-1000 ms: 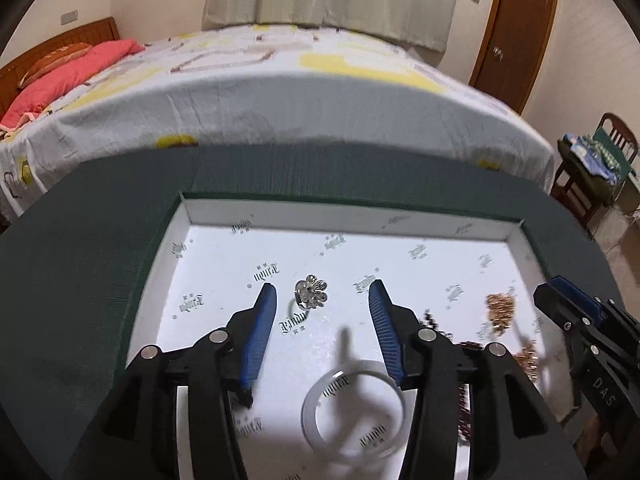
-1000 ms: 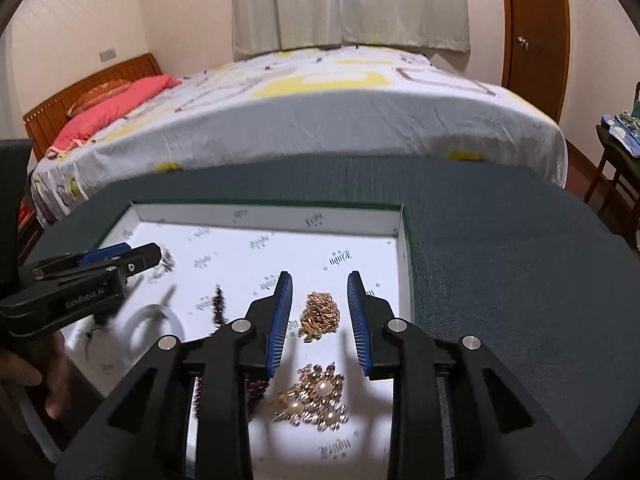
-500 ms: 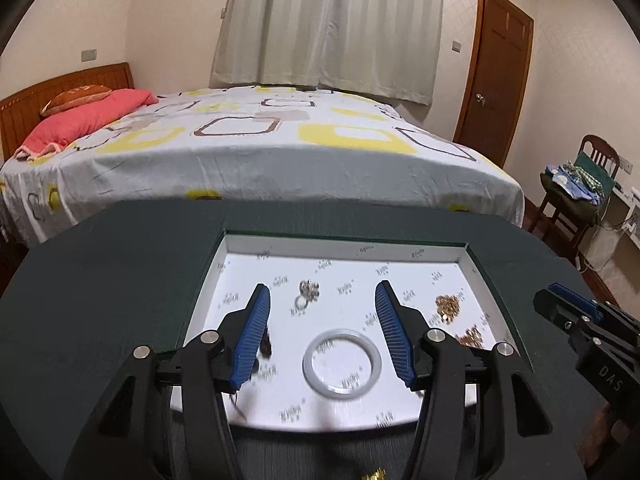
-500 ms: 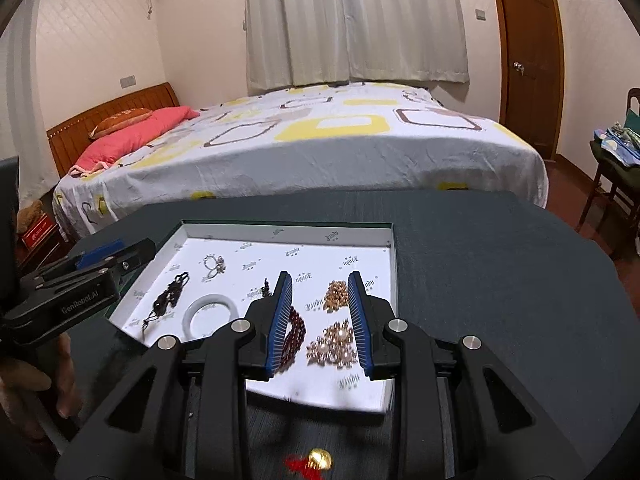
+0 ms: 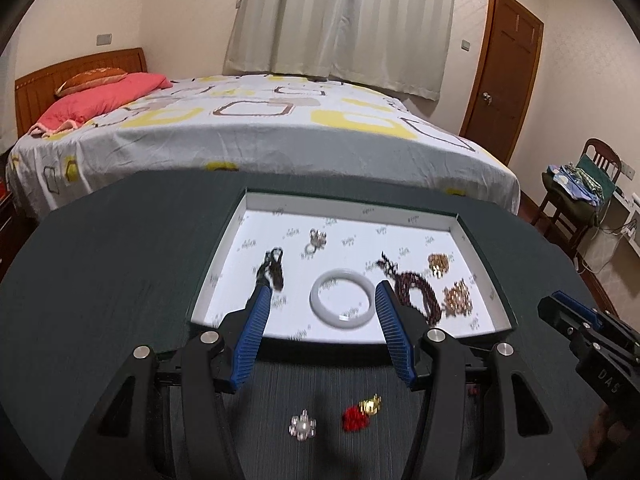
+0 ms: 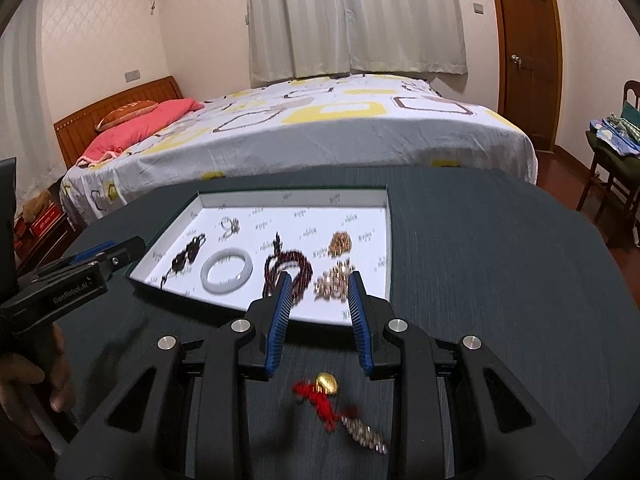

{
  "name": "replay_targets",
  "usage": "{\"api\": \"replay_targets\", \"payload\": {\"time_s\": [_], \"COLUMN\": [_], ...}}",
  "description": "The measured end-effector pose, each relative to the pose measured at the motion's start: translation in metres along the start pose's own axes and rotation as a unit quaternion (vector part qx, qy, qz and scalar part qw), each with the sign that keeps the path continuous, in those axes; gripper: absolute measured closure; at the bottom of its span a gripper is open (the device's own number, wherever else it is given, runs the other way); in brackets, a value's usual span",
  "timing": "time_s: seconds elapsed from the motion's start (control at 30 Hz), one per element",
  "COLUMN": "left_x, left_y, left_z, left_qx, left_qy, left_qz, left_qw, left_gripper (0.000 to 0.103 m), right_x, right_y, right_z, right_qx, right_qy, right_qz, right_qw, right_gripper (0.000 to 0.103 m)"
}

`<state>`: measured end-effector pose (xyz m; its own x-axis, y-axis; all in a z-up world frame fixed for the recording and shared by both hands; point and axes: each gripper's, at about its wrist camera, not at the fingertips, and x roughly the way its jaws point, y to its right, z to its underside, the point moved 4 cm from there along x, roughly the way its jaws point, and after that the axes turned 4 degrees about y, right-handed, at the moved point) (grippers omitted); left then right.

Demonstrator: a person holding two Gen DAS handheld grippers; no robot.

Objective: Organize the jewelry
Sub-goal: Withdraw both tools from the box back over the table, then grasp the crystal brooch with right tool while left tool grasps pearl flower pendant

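Note:
A shallow white tray [image 5: 352, 205] on the dark round table [image 5: 120, 264] holds a white bangle [image 5: 340, 302], a dark red bead bracelet [image 5: 416, 294], two gold pieces [image 5: 458, 299], a silver ring piece [image 5: 317, 239] and a dark chain [image 5: 273, 270]. My left gripper [image 5: 323, 292] is open and holds nothing, hovering short of the tray's near edge. My right gripper [image 6: 320, 280] is open by a narrower gap and also holds nothing. On the table near me lie a gold charm with a red tassel [image 6: 320, 388], a clear flower brooch [image 5: 303, 428] and a small silver chain [image 6: 366, 436].
A bed [image 5: 260, 128] stands close behind the table. A chair [image 5: 580, 196] piled with cloth stands at the right by a wooden door [image 5: 504, 80]. A person's hand [image 6: 24, 384] grips the left tool's handle. Bare table top lies to the right of the tray [image 6: 480, 260].
Both grippers have drawn back and risen from over the tray. The whole tray and the loose pieces on the table in front of it have come into view. The left jaws stand slightly wider.

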<state>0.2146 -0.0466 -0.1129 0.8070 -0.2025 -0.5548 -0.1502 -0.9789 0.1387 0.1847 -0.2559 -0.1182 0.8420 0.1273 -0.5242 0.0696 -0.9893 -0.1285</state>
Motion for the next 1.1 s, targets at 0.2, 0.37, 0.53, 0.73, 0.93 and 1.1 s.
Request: {"api": "replay_targets", "payload": {"time_s": [0.2, 0.37, 0.53, 0.73, 0.93, 1.1], "left_x": [-0.016, -0.023, -0.031, -0.035, -0.032, -0.029], "left_y": [-0.003, -0.01, -0.014, -0.018, -0.02, -0.022], "left_z": [0.02, 0.037, 0.055, 0.068, 0.075, 0.077], "left_qx": [-0.007, -0.011, -0.014, -0.014, -0.016, -0.022], "left_qy": [-0.006, -0.019, -0.029, -0.038, -0.048, -0.055], "left_qz": [-0.006, -0.013, -0.022, -0.028, -0.029, -0.028], "left_qw": [0.9999, 0.9997, 0.9992, 0.9988, 0.9983, 0.9978], "left_gripper": [0.049, 0.049, 0.049, 0.049, 0.049, 0.049], "right_x": [-0.016, -0.021, -0.019, -0.013, -0.004, 0.002], "right_y": [0.007, 0.014, 0.019, 0.021, 0.024, 0.023], "right_z": [0.023, 0.046, 0.067, 0.082, 0.088, 0.092], "right_qx": [0.002, 0.006, 0.008, 0.005, 0.002, -0.009], "right_qy": [-0.014, -0.036, -0.057, -0.074, -0.089, -0.099], "right_qz": [0.009, 0.013, 0.012, 0.012, 0.019, 0.028], "right_qw": [1.0, 0.999, 0.998, 0.997, 0.996, 0.995], "right_gripper": [0.074, 0.074, 0.074, 0.074, 0.074, 0.074]}}
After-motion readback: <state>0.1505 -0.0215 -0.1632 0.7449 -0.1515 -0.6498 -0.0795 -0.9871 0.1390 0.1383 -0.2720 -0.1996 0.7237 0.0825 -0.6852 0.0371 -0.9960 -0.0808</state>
